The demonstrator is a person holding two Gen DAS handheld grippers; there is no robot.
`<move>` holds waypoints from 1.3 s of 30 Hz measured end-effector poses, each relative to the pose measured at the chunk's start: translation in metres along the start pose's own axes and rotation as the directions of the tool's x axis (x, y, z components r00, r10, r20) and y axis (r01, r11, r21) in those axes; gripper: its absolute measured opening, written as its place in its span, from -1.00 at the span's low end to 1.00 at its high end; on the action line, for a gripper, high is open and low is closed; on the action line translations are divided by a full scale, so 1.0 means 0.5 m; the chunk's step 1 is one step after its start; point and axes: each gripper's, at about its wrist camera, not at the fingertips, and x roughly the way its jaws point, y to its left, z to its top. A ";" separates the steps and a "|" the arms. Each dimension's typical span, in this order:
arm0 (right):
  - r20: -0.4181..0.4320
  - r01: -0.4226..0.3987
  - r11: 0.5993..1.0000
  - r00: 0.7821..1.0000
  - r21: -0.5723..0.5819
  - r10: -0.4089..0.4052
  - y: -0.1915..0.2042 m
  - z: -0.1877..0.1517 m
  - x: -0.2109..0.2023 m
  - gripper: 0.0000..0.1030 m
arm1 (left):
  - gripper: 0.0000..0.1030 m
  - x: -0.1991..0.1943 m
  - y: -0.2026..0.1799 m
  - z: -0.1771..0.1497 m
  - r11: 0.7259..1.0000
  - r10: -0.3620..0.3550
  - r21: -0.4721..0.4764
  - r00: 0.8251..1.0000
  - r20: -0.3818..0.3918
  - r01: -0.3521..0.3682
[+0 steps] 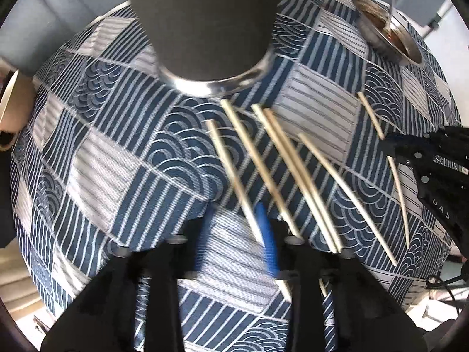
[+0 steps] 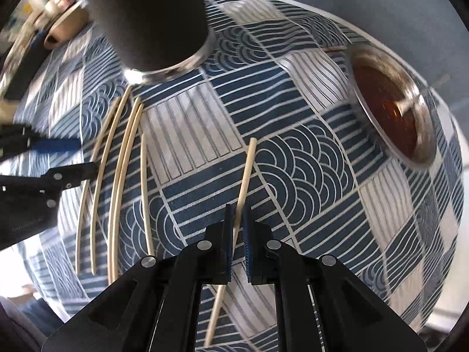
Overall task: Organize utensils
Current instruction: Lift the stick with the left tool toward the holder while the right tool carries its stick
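Observation:
Several pale wooden chopsticks [image 1: 281, 173] lie side by side on the patterned cloth, below a tall dark holder [image 1: 211, 29] with a metal rim. My left gripper [image 1: 236, 237] points down over their near ends, jaws open. One chopstick [image 1: 231, 176] runs in beside its right blue pad [image 1: 268, 234]; the left pad is apart from it. My right gripper [image 2: 238, 231] is shut on a single chopstick [image 2: 246, 170] that lies apart from the row [image 2: 117, 176]. The right gripper [image 1: 392, 146] shows at the left wrist view's right edge, the left gripper [image 2: 79, 158] at the other view's left edge.
A metal bowl [image 2: 422, 123] holding brown liquid and a thin stick stands at the far right of the blue and white cloth [image 2: 293, 146]. The dark holder [image 2: 146, 14] stands at the back. A wooden cup [image 2: 64, 26] lies at the far left, near the table's edge.

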 end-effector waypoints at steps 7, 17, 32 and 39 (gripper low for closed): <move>-0.023 -0.238 0.955 0.969 0.175 0.245 -0.069 -0.016 0.001 -0.91 | -0.91 -0.001 0.084 -0.049 0.975 -0.152 -0.172 0.986 -0.065 0.139; 0.095 -0.455 0.843 0.889 0.288 0.448 -0.122 -0.054 -0.062 -0.91 | -0.91 -0.051 0.163 -0.111 0.938 -0.246 -0.254 0.969 -0.010 0.235; 0.264 -0.437 0.898 0.861 -0.056 0.435 -0.005 0.095 -0.309 -0.91 | -0.91 -0.233 0.253 -0.067 0.972 -0.158 -0.150 0.977 0.145 0.179; 0.339 -0.386 0.913 0.848 -0.132 0.408 0.021 0.168 -0.394 -0.91 | -0.91 -0.333 0.277 0.002 0.983 -0.112 -0.114 0.965 0.238 0.143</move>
